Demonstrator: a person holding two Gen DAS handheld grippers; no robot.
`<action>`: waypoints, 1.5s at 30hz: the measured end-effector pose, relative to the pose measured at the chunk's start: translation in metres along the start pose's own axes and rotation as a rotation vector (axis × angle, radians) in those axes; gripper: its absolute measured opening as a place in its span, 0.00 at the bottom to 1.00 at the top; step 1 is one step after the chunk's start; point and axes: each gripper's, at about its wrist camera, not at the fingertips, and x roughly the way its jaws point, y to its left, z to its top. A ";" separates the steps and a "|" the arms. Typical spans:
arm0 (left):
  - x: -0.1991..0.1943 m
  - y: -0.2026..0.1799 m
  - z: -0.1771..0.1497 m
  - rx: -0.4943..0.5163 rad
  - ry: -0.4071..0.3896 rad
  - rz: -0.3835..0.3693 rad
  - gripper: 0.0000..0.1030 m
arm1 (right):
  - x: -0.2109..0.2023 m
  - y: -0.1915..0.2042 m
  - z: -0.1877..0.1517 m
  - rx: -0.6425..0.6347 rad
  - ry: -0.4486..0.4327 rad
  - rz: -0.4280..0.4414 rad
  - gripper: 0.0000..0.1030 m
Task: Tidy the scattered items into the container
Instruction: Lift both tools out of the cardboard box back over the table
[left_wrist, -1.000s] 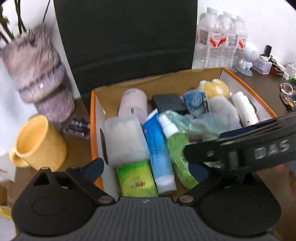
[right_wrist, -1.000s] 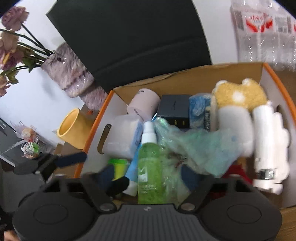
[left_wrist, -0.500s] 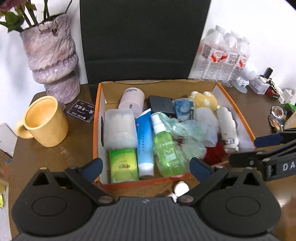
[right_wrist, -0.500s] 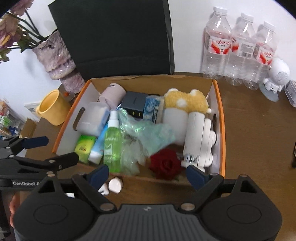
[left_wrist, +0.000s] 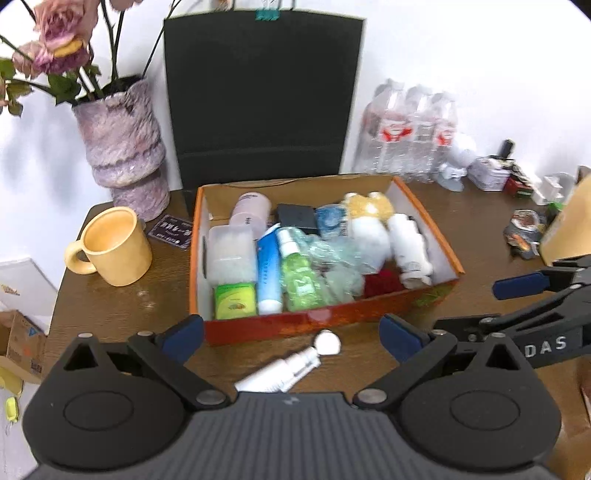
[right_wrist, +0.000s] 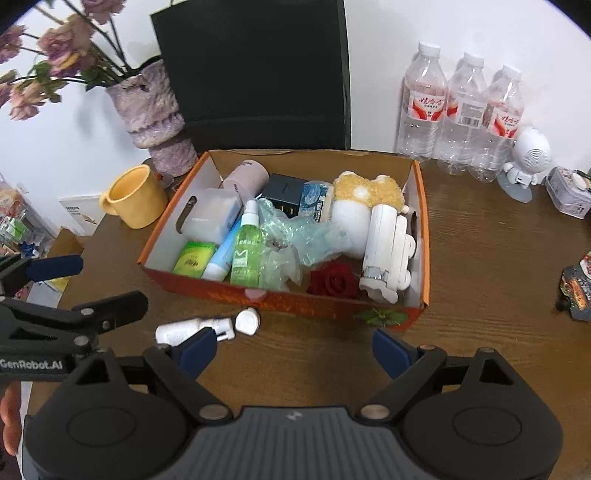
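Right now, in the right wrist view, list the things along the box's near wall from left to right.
Green packet → blue-and-white tube → green spray bottle → crumpled clear plastic → red rose → white bottle, all inside the orange box.

A yellow mug (left_wrist: 117, 246) stands on the brown wooden table (right_wrist: 491, 295), its handle turned toward the table's left edge. Behind the mug rises a mottled purple vase (left_wrist: 123, 147) holding wilted pink roses (left_wrist: 59, 40) on long stems. A small dark card (left_wrist: 170, 232) lies flat between the vase's foot and the mug. A black bag (left_wrist: 263, 96) stands upright against the white wall. To its right, three clear water bottles (right_wrist: 461, 110) with red labels stand close together, and just beside them sits a small white astronaut figure (right_wrist: 524, 158) on a grey base. A patterned tin (right_wrist: 569, 194) rests near the figure.
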 end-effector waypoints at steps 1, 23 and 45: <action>-0.006 -0.003 -0.003 0.003 -0.008 -0.007 1.00 | -0.005 0.001 -0.004 -0.001 -0.006 -0.001 0.88; -0.062 -0.019 -0.204 -0.060 -0.371 0.033 1.00 | -0.026 0.031 -0.213 -0.015 -0.446 0.043 0.98; 0.006 0.006 -0.241 -0.082 -0.292 -0.011 1.00 | 0.057 0.051 -0.249 -0.120 -0.370 -0.098 0.86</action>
